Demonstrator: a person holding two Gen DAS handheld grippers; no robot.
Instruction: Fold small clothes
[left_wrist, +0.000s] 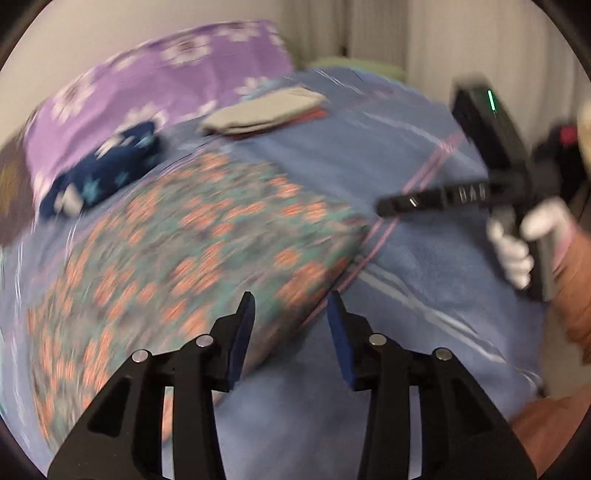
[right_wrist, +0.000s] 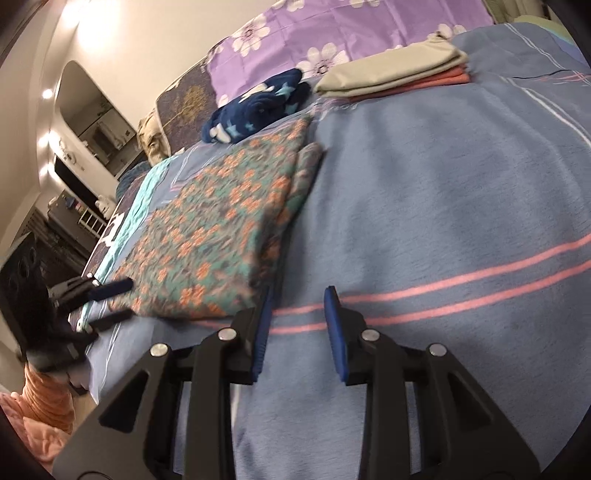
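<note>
Floral garment (right_wrist: 218, 229) lies folded; both grippers open, empty

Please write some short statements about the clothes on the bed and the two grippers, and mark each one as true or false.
1. The floral cloth lies folded on the blue blanket. True.
2. The left gripper holds the floral cloth. False: its jaws stand apart with nothing between them.
3. A grey garment lies on top of a red one. True.
4. The navy star-patterned piece lies on top of the grey garment. False: it lies apart from it, beside the purple flowered pillow.
5. The right gripper grips the blanket. False: its jaws are open and empty.
</note>
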